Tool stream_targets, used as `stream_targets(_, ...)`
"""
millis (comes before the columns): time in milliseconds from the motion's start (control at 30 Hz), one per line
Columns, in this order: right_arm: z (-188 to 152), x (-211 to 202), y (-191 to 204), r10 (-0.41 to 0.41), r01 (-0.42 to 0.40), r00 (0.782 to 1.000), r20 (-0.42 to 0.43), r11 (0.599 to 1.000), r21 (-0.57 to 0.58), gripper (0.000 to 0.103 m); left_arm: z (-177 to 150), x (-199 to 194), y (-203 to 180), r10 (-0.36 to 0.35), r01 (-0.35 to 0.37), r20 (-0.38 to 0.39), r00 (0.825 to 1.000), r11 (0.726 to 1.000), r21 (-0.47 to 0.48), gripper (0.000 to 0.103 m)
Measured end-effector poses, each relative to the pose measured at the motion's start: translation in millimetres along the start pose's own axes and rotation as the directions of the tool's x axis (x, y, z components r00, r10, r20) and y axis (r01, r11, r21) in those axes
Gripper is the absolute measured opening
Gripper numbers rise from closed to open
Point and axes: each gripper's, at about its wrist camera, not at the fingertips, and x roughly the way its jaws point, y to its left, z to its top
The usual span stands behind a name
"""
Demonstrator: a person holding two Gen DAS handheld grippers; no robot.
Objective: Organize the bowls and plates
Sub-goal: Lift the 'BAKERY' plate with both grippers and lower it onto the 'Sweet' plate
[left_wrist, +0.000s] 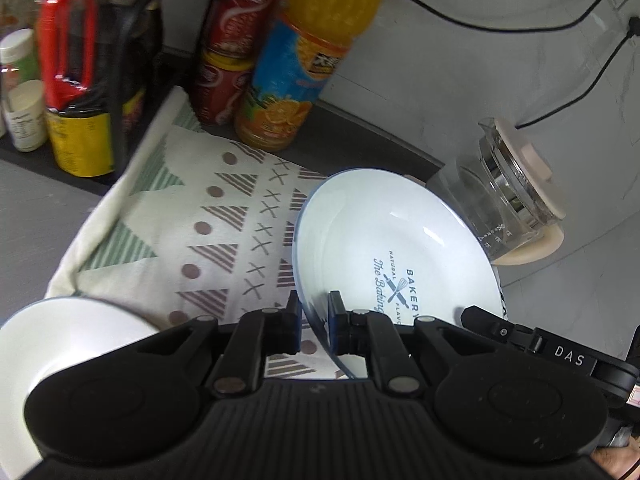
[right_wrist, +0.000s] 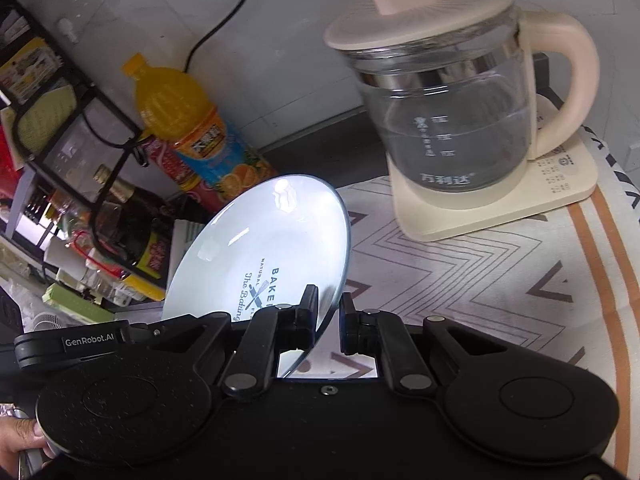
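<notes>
Both tongs are clamped on the rim of the same white plate [left_wrist: 400, 248], printed with a blue bakery logo: the left tongs [left_wrist: 315, 322] pinch its near left edge and the right tongs [right_wrist: 329, 320] pinch the opposite edge, so the plate hangs tilted above the patterned cloth [left_wrist: 224, 216] covering the worktop. A second white dish [left_wrist: 60, 340] lies on the cloth at the lower left of the left wrist view. Behind the plate stand an orange juice bottle [left_wrist: 308, 60], red cans [left_wrist: 236, 32] and a glass kettle [right_wrist: 452, 112] on its cream base.
</notes>
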Motion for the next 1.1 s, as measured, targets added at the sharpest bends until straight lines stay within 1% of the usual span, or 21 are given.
stream_targets(267,-16.3,-2.3,25.8,0.037,-0.037,0.999,-0.012,0.999,-0.040,0.010,-16.9,-31.6,27.2,0.034,-0.032,0.036,0.999,0.999,-0.041,0.010)
stream_targets(633,-54.9,-2.1,62.6,0.078,-0.084,0.995,-0.062,0.991,-0.101,0.011,-51.2,-71.5,70.9,0.087,-0.078,0.074,0.993,0.990,-0.118,0.010)
stream_targets(867,-80.9,2.6,86.8,0.086,-0.101,0.990,-0.110,0.985,-0.142,0.012,-74.0,-88.4,99.9,0.128,-0.114,0.072,0.989,0.978,-0.172,0.010)
stream_targets(1100,-104.3,3.5,114.2,0.066,-0.096,0.989,-0.134,0.969,-0.228,0.012,-91.7,-98.6,120.8,0.168,-0.153,0.059,0.984,0.966,-0.207,0.011)
